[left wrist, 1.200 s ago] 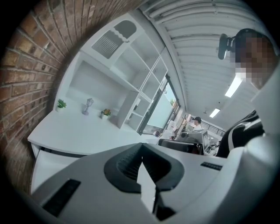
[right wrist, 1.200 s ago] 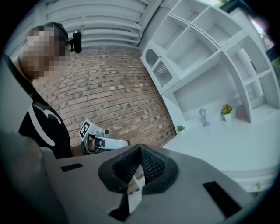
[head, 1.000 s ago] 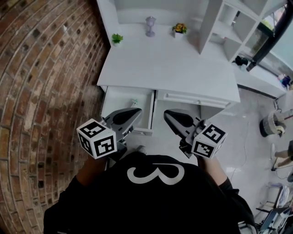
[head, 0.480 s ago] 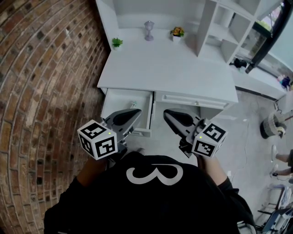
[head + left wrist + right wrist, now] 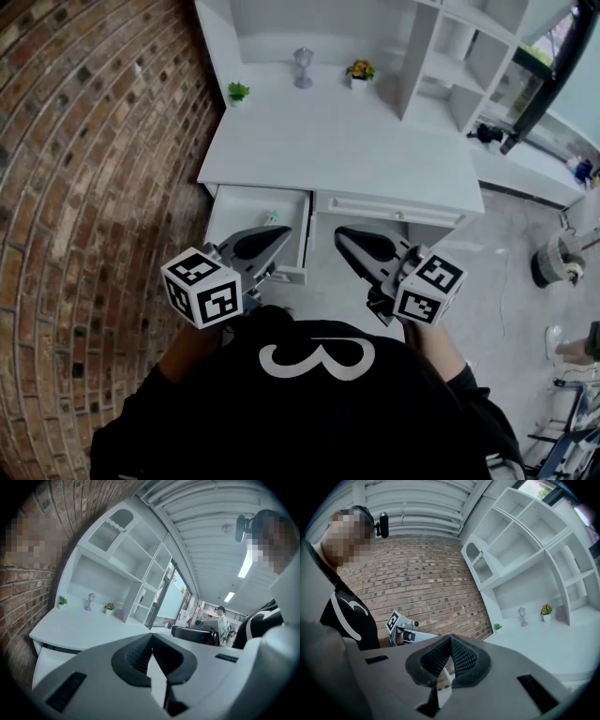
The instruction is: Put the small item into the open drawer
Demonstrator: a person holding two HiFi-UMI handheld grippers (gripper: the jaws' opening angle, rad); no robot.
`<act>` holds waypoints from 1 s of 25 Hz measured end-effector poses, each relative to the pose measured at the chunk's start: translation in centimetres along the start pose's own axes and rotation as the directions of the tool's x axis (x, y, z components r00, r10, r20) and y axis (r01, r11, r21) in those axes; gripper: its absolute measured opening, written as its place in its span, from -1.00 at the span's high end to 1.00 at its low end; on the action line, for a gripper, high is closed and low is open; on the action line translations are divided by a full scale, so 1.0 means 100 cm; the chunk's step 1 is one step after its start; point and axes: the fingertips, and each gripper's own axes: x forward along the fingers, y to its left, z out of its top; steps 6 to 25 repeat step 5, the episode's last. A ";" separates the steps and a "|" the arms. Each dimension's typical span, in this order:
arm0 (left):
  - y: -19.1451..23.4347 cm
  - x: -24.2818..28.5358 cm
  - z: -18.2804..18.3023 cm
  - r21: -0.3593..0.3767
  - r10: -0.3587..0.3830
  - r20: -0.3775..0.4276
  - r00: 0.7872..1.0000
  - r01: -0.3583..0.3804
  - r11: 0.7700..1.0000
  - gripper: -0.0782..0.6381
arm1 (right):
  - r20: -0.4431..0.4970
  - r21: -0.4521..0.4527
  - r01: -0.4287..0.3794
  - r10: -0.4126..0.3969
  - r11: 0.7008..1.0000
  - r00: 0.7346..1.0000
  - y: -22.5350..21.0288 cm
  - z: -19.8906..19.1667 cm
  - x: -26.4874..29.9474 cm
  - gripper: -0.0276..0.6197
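Already inside the open drawer (image 5: 242, 223), a tiny greenish item (image 5: 271, 217); left gripper (image 5: 151, 636), right gripper (image 5: 450, 637) closed, empty.

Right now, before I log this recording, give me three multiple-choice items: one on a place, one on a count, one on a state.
1. Which drawer of the white desk stands open? A. left B. right C. both
2. How many small ornaments stand on the desk top? A. one B. three C. five
3. How do the jaws of the left gripper stand? A. wide apart B. shut on a pot C. shut, empty

1 A: the left drawer is pulled out, the right drawer flush.
2 B: green plant, lantern, flower pot.
3 C: they meet in the left gripper view.
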 end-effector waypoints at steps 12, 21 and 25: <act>0.000 0.002 0.002 0.002 0.003 0.000 1.000 -0.003 1.000 0.77 | -0.017 -0.035 0.014 -0.015 0.999 1.000 -0.002 0.001 -0.001 0.89; 0.000 0.002 0.002 0.002 0.003 0.000 1.000 -0.003 1.000 0.77 | -0.017 -0.035 0.014 -0.015 0.999 1.000 -0.002 0.001 -0.001 0.89; 0.000 0.002 0.002 0.002 0.003 0.000 1.000 -0.003 1.000 0.77 | -0.017 -0.035 0.014 -0.015 0.999 1.000 -0.002 0.001 -0.001 0.89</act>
